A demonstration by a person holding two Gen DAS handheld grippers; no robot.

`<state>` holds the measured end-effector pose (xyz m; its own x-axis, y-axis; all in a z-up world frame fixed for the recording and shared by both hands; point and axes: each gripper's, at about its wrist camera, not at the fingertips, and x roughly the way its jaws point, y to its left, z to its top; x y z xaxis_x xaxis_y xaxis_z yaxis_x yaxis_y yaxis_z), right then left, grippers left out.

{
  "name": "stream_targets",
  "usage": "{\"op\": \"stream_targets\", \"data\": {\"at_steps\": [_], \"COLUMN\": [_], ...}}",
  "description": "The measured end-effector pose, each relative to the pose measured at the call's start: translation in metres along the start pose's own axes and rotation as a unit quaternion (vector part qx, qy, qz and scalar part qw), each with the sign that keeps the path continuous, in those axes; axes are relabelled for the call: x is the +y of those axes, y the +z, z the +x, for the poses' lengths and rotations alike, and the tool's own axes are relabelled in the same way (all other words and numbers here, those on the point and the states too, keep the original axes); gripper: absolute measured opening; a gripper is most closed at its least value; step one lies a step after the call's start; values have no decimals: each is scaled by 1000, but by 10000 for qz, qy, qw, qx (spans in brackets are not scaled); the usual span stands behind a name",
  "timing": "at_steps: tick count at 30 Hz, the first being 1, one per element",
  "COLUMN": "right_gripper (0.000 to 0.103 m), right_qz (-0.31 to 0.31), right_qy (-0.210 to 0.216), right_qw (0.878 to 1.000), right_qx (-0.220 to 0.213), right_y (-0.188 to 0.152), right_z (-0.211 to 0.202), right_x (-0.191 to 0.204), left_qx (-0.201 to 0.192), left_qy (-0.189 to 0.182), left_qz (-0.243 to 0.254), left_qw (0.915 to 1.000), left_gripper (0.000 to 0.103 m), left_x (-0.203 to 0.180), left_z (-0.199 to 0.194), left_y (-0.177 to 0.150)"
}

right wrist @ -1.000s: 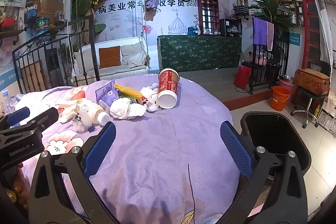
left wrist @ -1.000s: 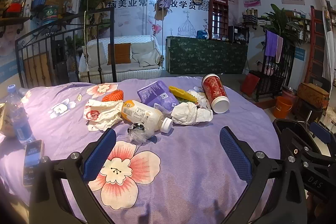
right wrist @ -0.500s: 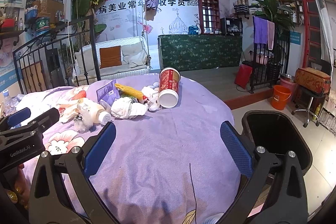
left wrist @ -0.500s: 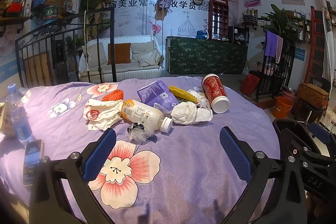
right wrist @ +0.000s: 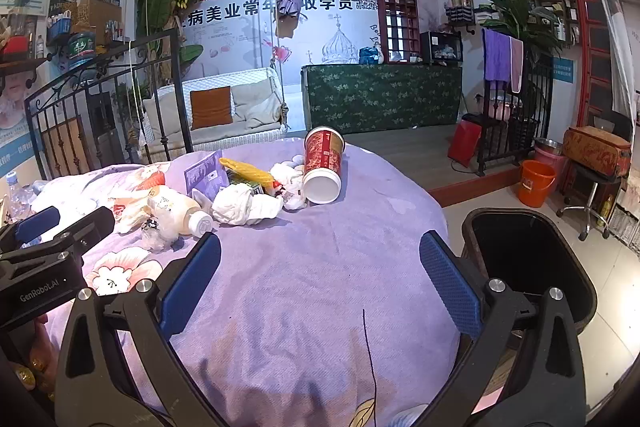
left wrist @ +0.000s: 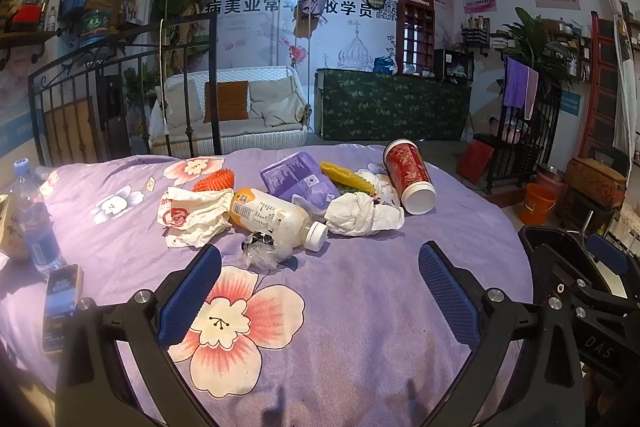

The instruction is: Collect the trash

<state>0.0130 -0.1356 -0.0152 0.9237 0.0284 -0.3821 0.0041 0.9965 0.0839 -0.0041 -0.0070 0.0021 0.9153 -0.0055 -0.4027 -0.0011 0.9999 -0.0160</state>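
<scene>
nothing has shifted since a moment ago: your left gripper (left wrist: pixel 320 279) and right gripper (right wrist: pixel 320 275) both hang released and empty over bare purple cloth (right wrist: pixel 320 267). one red cup (right wrist: pixel 322 165), one bottle (left wrist: pixel 276 217), two crumpled papers (left wrist: pixel 362 215) (left wrist: pixel 192 215) lie clustered ahead. black bin (right wrist: pixel 528 259) stands just past the table's right edge.

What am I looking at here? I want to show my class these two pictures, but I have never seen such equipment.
A person holds a two-finger gripper in each hand; a fisheye camera on each looks along its blue fingers. One picture comes from the left gripper, one from the right gripper. Both are open and hold nothing. On the purple flowered cloth lies trash: a red cup on its side, a plastic bottle, crumpled paper. A black bin stands beside it.
</scene>
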Motion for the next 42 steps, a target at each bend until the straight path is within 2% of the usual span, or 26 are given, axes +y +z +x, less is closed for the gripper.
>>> {"op": "stream_targets", "data": {"at_steps": [42], "right_gripper": [98], "right_qz": [19], "right_qy": [45], "right_qw": [10000], "right_qx": [74], "right_y": [-1], "right_z": [6], "right_x": [7], "left_qx": [53], "left_qy": [-13], "left_qz": [-11], "left_qw": [10000], "left_gripper": [97], "left_x": [-2], "left_z": [0], "left_y": [-6]}}
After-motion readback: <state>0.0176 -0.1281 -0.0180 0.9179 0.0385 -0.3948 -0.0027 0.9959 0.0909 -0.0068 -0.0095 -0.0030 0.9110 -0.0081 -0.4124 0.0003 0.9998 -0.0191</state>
